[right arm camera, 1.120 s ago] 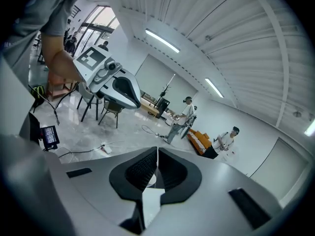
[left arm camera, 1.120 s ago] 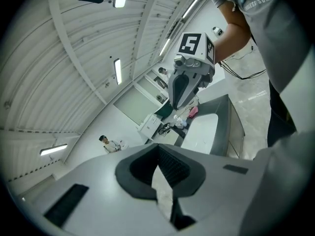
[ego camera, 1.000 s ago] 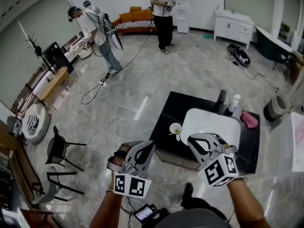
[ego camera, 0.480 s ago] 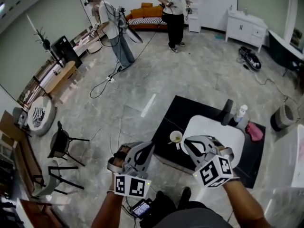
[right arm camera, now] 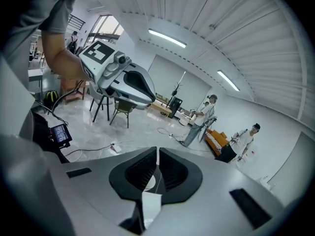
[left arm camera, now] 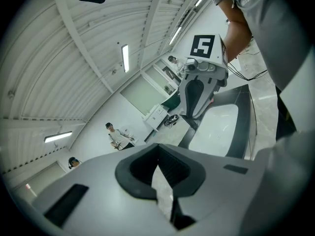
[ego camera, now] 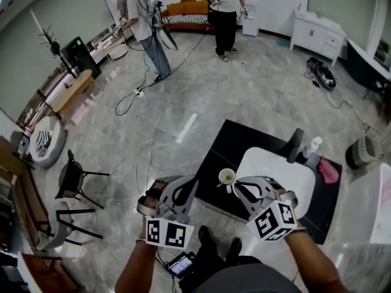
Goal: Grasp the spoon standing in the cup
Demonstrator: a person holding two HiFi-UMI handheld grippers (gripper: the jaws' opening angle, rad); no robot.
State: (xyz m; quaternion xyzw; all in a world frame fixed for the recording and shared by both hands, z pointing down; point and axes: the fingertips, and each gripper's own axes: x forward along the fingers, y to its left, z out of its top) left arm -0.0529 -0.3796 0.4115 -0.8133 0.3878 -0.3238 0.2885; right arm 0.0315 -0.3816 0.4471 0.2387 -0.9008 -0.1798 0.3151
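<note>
Small pale cup (ego camera: 226, 176) sits upright on the black table (ego camera: 232, 142), near its left edge. Spoon (ego camera: 220, 183) stands in the cup, thin handle leaning out to the left.

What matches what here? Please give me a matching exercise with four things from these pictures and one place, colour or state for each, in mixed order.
1 cup
2 cloth
3 right gripper
4 bottle

A pink
B jaws shut, nothing held
C on the black table, left of the white board
D upright, beyond the white board's far edge

Pairs: 1-C, 2-A, 3-B, 4-D
</note>
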